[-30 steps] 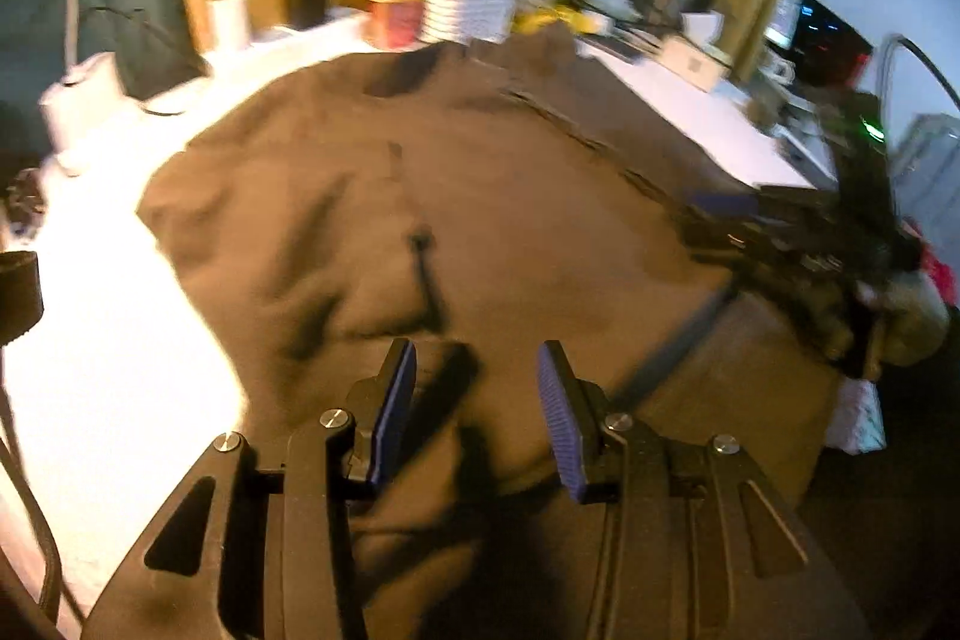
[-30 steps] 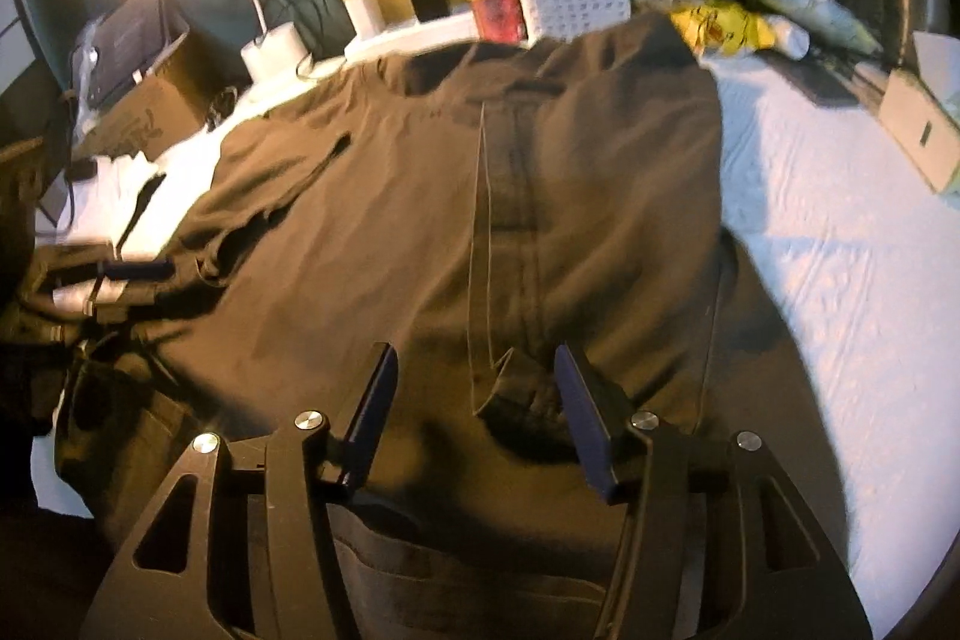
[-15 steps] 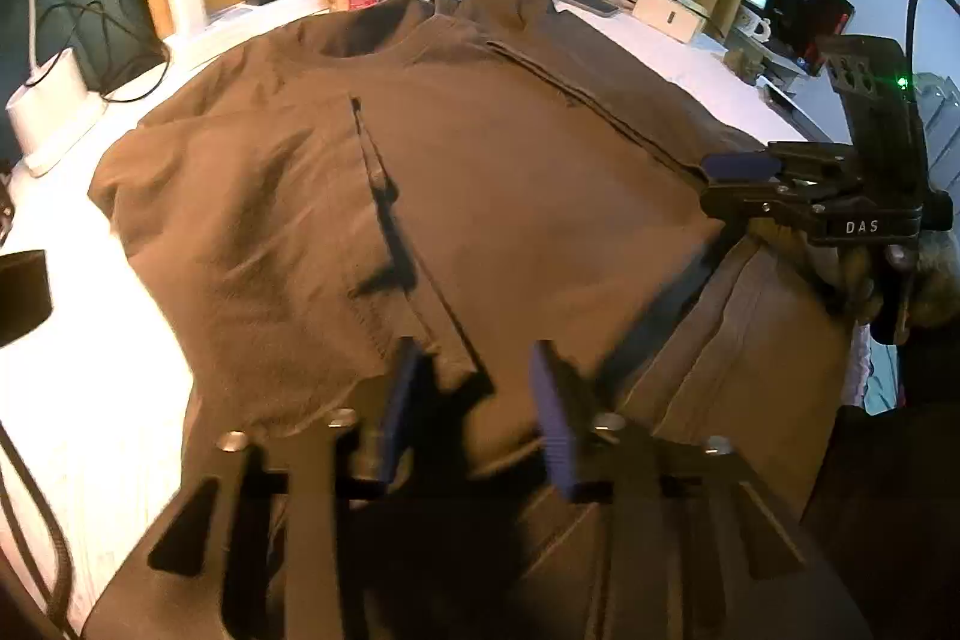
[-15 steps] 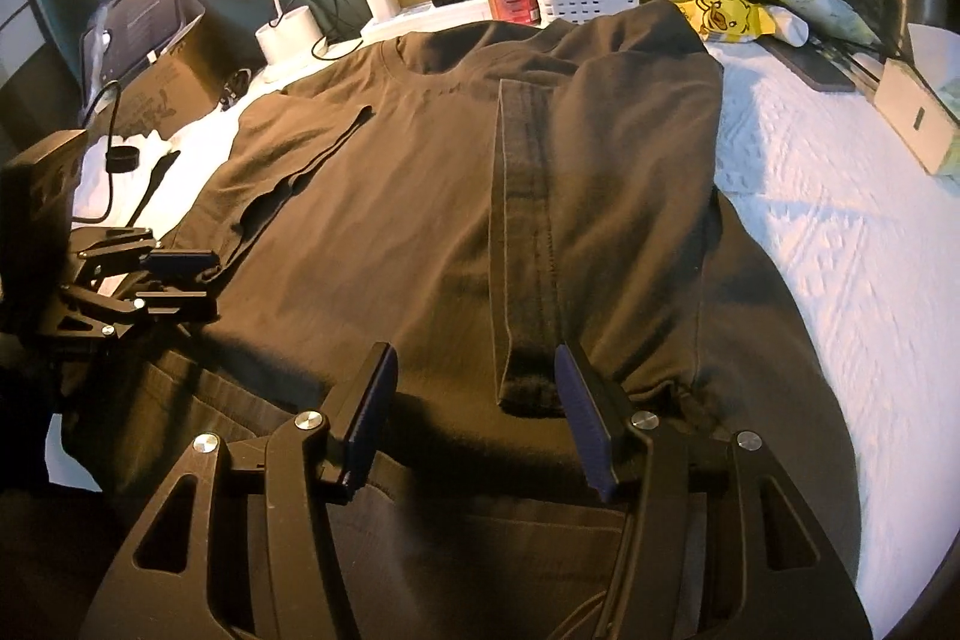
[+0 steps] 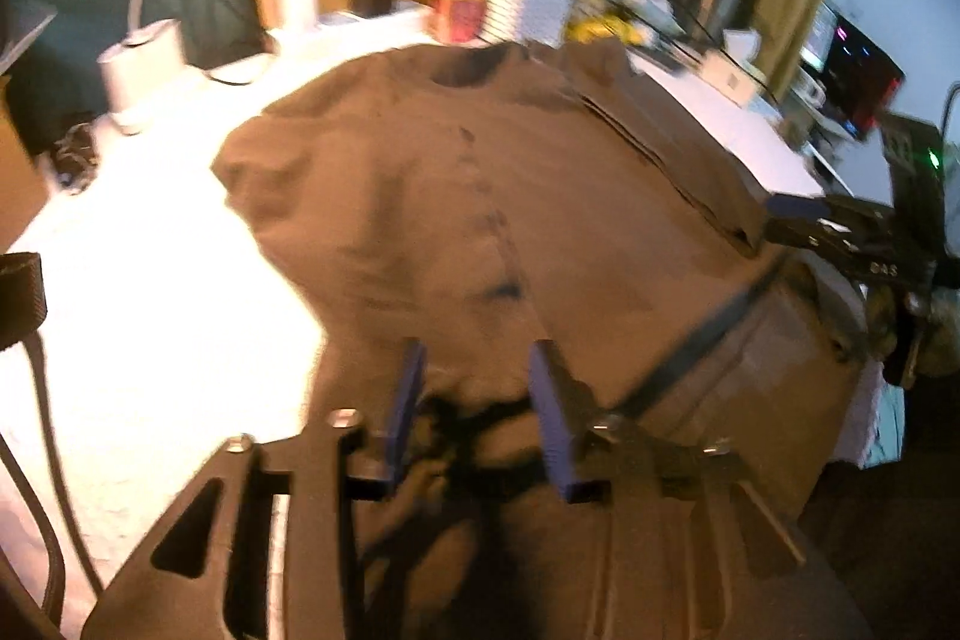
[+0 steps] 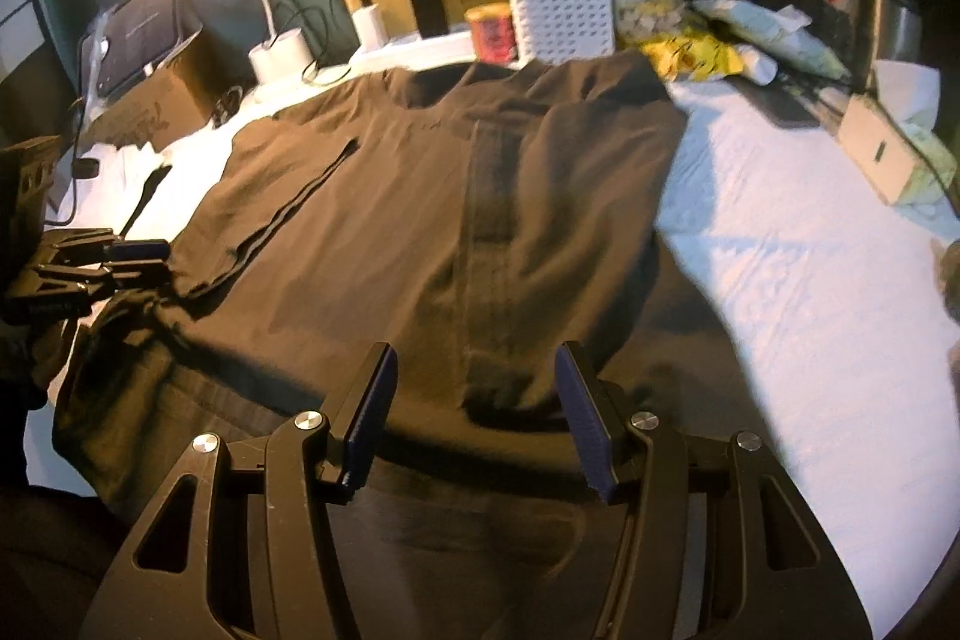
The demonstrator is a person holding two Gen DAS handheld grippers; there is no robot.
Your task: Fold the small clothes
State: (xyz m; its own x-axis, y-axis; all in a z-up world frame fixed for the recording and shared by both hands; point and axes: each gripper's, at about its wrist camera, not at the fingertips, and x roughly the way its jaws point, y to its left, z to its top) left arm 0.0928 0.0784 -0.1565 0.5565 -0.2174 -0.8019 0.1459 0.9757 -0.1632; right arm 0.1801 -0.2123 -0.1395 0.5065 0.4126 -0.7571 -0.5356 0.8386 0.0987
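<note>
A brown T-shirt (image 5: pixel 510 196) (image 6: pixel 420 220) lies flat on the white-covered table (image 6: pixel 810 280), collar at the far end, both sides folded inward. My left gripper (image 5: pixel 475 349) hovers at the shirt's near left hem. Its jaws are opening; crumpled hem fabric lies below the gap and the pads do not press it. It also shows as the left gripper (image 6: pixel 129 256) at the shirt's left edge. My right gripper (image 6: pixel 477 349) stands open just above the near end of the folded right panel, holding nothing. In the left wrist view, the right gripper (image 5: pixel 798 214) sits at the shirt's right edge.
Along the far edge stand a white perforated basket (image 6: pixel 561 16), a red can (image 6: pixel 492 34), a lit lamp's base (image 6: pixel 282 49), chargers and cables. A tissue box (image 6: pixel 882 148), a bottle and yellow packets lie at the right. The shirt's hem hangs over the near table edge.
The left gripper's jaws narrowed on a fold of the left hem, then spread apart again and drew back. The right gripper lifted slightly; the raised fold once between its fingers now lies flat.
</note>
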